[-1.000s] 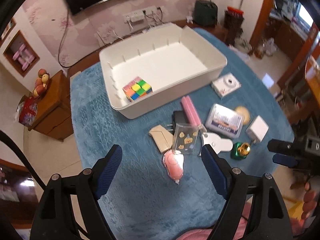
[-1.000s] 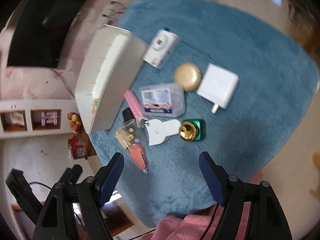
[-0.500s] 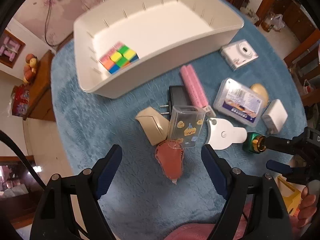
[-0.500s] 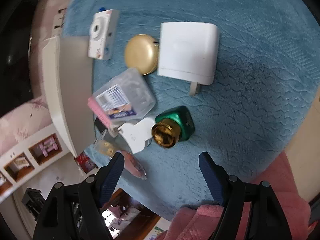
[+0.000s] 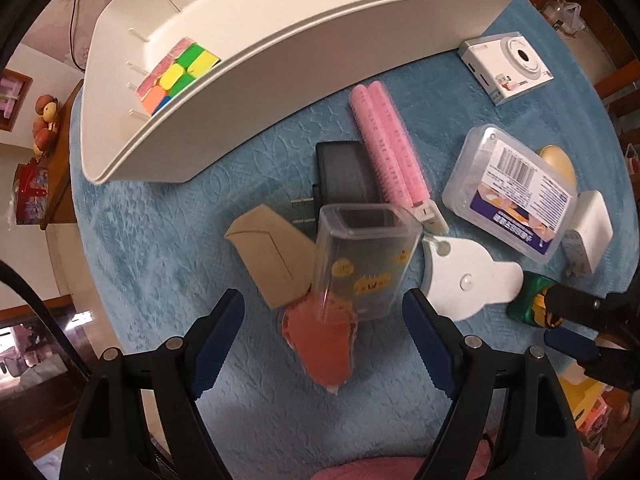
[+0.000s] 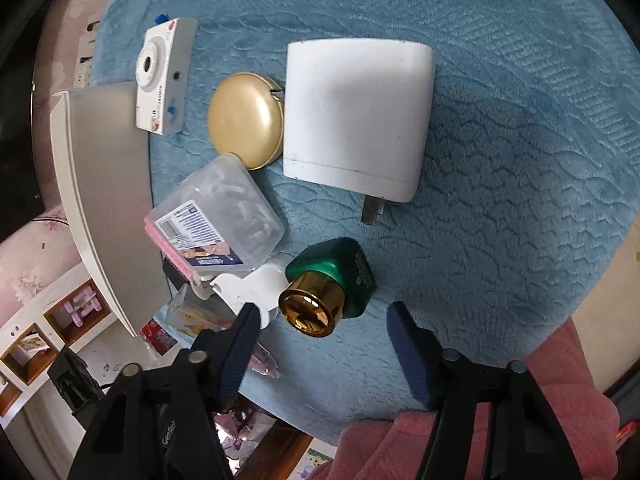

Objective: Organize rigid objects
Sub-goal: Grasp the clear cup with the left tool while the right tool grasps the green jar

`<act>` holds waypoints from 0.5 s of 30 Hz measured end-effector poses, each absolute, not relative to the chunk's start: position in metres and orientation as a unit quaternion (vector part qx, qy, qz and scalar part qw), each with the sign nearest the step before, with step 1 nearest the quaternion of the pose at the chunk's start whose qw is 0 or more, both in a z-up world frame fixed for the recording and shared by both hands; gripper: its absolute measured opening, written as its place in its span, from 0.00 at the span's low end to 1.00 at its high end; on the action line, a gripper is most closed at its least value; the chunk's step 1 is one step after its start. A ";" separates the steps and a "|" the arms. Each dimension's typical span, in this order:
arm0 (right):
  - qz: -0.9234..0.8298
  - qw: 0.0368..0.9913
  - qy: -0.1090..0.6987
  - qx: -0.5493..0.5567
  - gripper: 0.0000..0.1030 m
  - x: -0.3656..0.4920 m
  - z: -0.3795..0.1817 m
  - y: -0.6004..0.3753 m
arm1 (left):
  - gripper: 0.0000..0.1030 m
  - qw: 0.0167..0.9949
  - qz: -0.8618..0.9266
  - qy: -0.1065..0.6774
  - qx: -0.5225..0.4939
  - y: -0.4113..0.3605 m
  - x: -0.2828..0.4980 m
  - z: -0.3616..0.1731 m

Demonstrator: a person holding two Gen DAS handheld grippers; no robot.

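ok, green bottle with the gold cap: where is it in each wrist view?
Left wrist: green bottle at far right edge, partly behind the right gripper.
Right wrist: green bottle lower centre, gold cap toward the camera, just ahead of the open fingers.
Shared landmark: the white round-ended tool beside it.

Worktop (image 5: 152, 264) covered in blue textured fleece cloth. Beyond its left edge, brown wooden side cabinet (image 5: 60, 184) with peach-coloured plush toy (image 5: 45, 120) on top; red patterned bag (image 5: 30, 196) hangs beside. Pink floral wallpaper (image 5: 52, 4) behind.

Both tongs (image 5: 322, 330) (image 6: 320, 346) agape, empty
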State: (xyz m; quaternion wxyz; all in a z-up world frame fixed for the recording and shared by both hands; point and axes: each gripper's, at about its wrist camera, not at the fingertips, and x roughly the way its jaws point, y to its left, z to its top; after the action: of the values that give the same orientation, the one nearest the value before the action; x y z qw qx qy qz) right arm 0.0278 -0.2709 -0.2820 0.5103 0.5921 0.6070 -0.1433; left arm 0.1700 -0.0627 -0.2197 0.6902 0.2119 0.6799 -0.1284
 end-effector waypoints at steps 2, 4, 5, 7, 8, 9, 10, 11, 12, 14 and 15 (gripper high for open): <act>-0.144 0.507 0.612 0.590 0.63 0.027 -0.283 -0.271 | 0.81 0.689 -0.126 0.680 0.215 -0.065 0.172 -0.222; -0.146 0.505 0.619 0.583 0.61 0.028 -0.285 -0.273 | 0.81 0.688 -0.126 0.682 0.216 -0.067 0.174 -0.224; -0.147 0.503 0.623 0.581 0.59 0.029 -0.286 -0.273 | 0.81 0.686 -0.127 0.683 0.215 -0.069 0.174 -0.227; -0.154 0.498 0.634 0.571 0.58 0.031 -0.288 -0.273 | 0.81 0.682 -0.129 0.686 0.215 -0.070 0.174 -0.230; -0.157 0.495 0.638 0.568 0.57 0.033 -0.289 -0.273 | 0.81 0.681 -0.131 0.687 0.215 -0.072 0.174 -0.231; -0.159 0.493 0.640 0.567 0.57 0.033 -0.290 -0.273 | 0.81 0.680 -0.132 0.688 0.216 -0.073 0.175 -0.231; -0.160 0.491 0.642 0.566 0.56 0.034 -0.291 -0.273 | 0.81 0.679 -0.132 0.689 0.216 -0.073 0.175 -0.232; -0.160 0.491 0.644 0.565 0.54 0.036 -0.292 -0.273 | 0.81 0.678 -0.133 0.690 0.215 -0.074 0.175 -0.232; -0.162 0.491 0.645 0.563 0.52 0.037 -0.292 -0.273 | 0.81 0.676 -0.135 0.692 0.215 -0.074 0.176 -0.234; -0.164 0.493 0.648 0.557 0.50 0.041 -0.292 -0.273 | 0.81 0.673 -0.140 0.695 0.212 -0.073 0.180 -0.235; -0.164 0.493 0.650 0.554 0.49 0.043 -0.292 -0.273 | 0.81 0.671 -0.142 0.697 0.211 -0.074 0.181 -0.237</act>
State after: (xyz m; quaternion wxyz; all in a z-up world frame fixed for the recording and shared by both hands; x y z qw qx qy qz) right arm 0.0433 -0.2727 -0.2921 0.4935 0.5536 0.6503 -0.1645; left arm 0.1808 -0.0736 -0.2366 0.6708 0.2111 0.6967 -0.1421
